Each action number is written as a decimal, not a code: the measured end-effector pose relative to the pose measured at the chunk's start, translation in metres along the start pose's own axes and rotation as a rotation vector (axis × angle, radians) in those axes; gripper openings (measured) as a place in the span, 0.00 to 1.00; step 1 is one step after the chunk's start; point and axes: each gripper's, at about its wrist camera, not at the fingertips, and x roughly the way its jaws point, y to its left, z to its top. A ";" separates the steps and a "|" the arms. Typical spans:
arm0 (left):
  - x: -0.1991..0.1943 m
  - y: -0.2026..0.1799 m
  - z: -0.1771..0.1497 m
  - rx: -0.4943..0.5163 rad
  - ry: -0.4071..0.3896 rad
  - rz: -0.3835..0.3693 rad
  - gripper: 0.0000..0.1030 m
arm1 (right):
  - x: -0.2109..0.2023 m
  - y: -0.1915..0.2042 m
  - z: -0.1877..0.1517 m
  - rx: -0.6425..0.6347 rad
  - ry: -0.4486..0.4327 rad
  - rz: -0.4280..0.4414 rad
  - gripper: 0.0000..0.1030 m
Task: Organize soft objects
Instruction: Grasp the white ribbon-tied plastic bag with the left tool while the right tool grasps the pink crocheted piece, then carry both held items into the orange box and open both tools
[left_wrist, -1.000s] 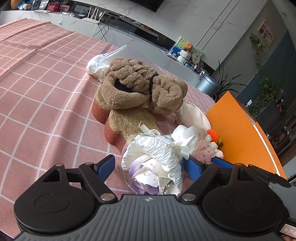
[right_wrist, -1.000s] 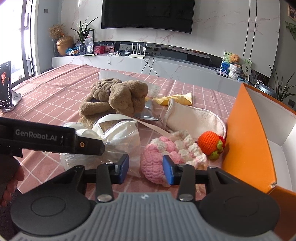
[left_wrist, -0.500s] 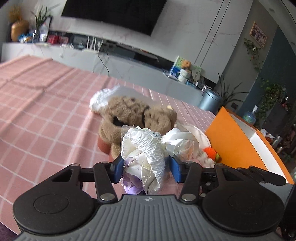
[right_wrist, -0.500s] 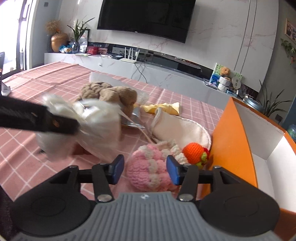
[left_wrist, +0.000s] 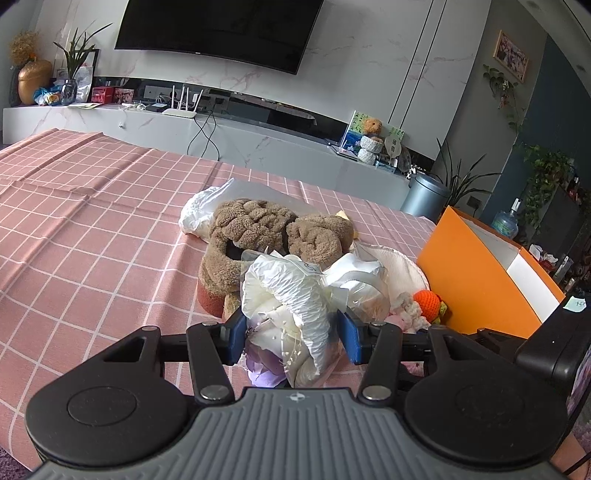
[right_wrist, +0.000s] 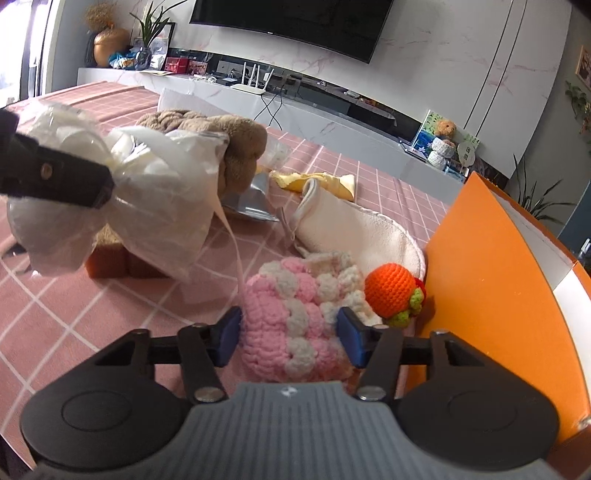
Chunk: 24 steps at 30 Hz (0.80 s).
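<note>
My left gripper (left_wrist: 291, 339) is shut on a white wrapped flower bouquet (left_wrist: 295, 295) and holds it above the pink checked tablecloth (left_wrist: 92, 258). In the right wrist view the bouquet (right_wrist: 155, 206) hangs at the left. My right gripper (right_wrist: 288, 334) is low over the cloth, and its jaws are closing on a pink and white crochet piece (right_wrist: 291, 314). Both blue pads touch its sides. An orange crochet ball (right_wrist: 391, 291) lies just right of it. Behind lies a brown plush toy (left_wrist: 258, 229).
An open orange box (right_wrist: 491, 277) stands on the right, close to the crochet ball. A cream cloth pouch (right_wrist: 354, 229) and a yellow cloth (right_wrist: 314, 182) lie behind the crochet piece. A white plastic bag (left_wrist: 199, 214) sits by the plush toy.
My left gripper closed on the bouquet and lifted it off the cloth. My right gripper moved forward and down, opened, and now narrows around the pink crochet piece.
</note>
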 end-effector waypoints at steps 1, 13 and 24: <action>0.000 -0.001 0.000 0.002 0.001 0.001 0.56 | 0.000 0.000 -0.001 -0.007 -0.002 -0.006 0.43; -0.028 -0.010 0.005 0.003 -0.053 0.011 0.56 | -0.045 -0.008 -0.002 -0.089 -0.096 0.017 0.24; -0.062 -0.036 0.034 0.024 -0.125 0.006 0.56 | -0.130 -0.058 0.019 -0.069 -0.254 0.101 0.24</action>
